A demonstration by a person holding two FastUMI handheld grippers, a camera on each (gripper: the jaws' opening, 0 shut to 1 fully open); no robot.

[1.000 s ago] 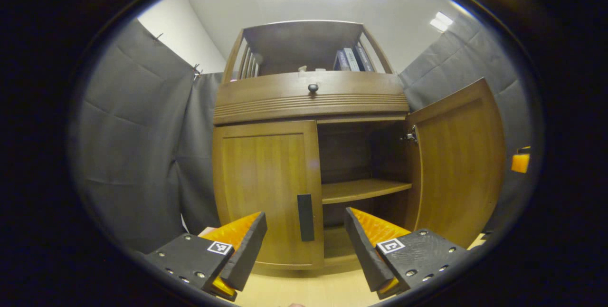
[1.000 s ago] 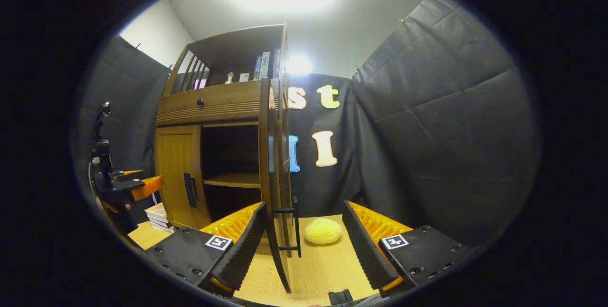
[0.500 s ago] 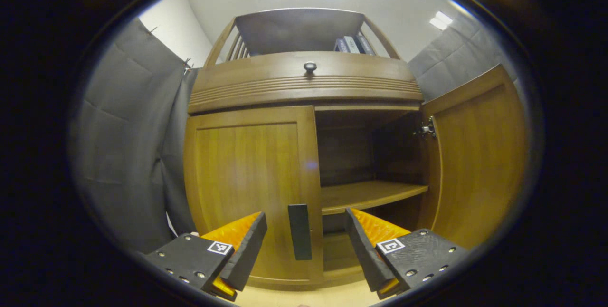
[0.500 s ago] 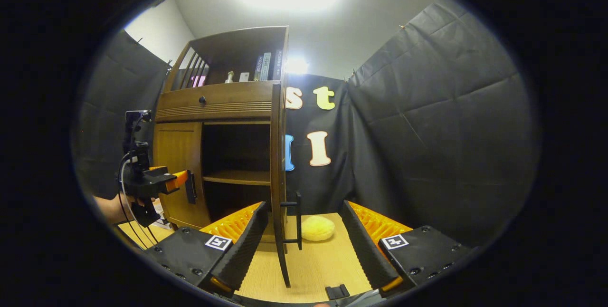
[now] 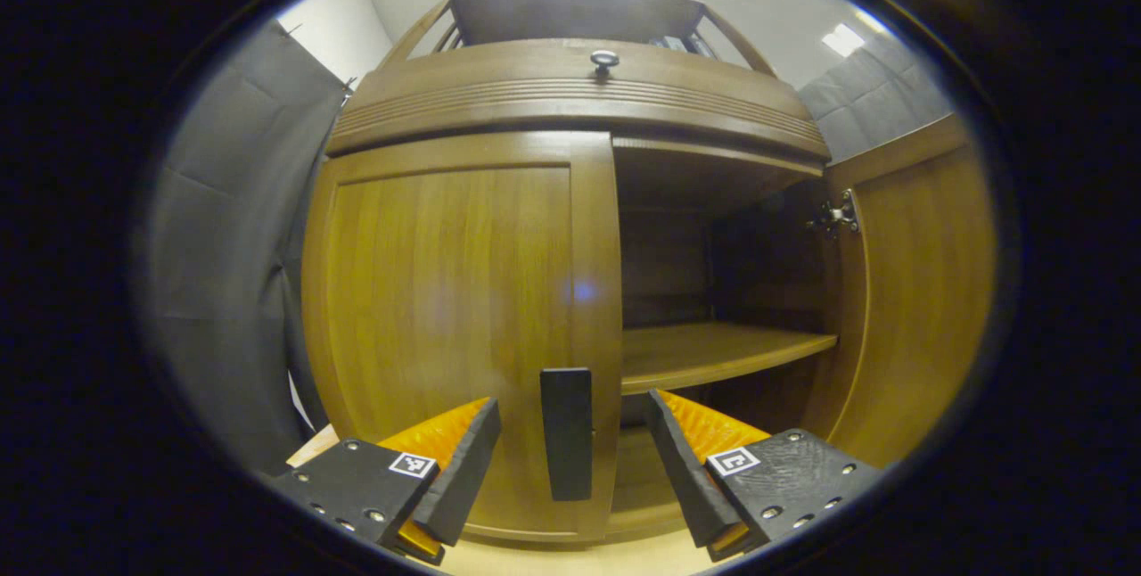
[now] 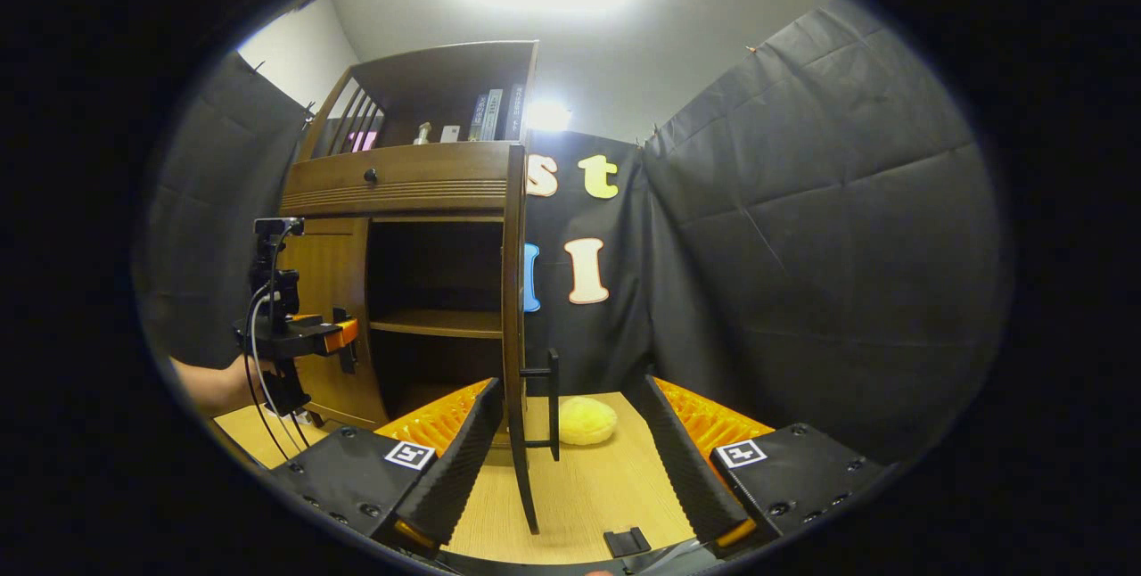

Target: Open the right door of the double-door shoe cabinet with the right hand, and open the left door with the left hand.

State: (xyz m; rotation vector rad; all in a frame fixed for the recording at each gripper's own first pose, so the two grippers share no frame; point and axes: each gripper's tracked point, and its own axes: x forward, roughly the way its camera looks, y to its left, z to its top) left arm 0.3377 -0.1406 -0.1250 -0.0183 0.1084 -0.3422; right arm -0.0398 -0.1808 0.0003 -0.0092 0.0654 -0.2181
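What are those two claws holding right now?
Nothing. The left gripper is open around the left door's handle, not clamped; the right gripper is open beside the right door's handle.

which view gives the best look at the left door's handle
The left gripper view: the left door handle stands large and face-on, centred between the open left gripper fingers, on the closed left door. In the right gripper view the handle is small and far off, at the left gripper's tips.

My warm honey-brown wooden shoe cabinet [image 5: 455, 291] shows vertical grain, its slim bar handle [image 5: 567, 433] matte black; a pale yellow fluffy pad [image 6: 581, 420] lies on the light wood tabletop [image 6: 588, 496].
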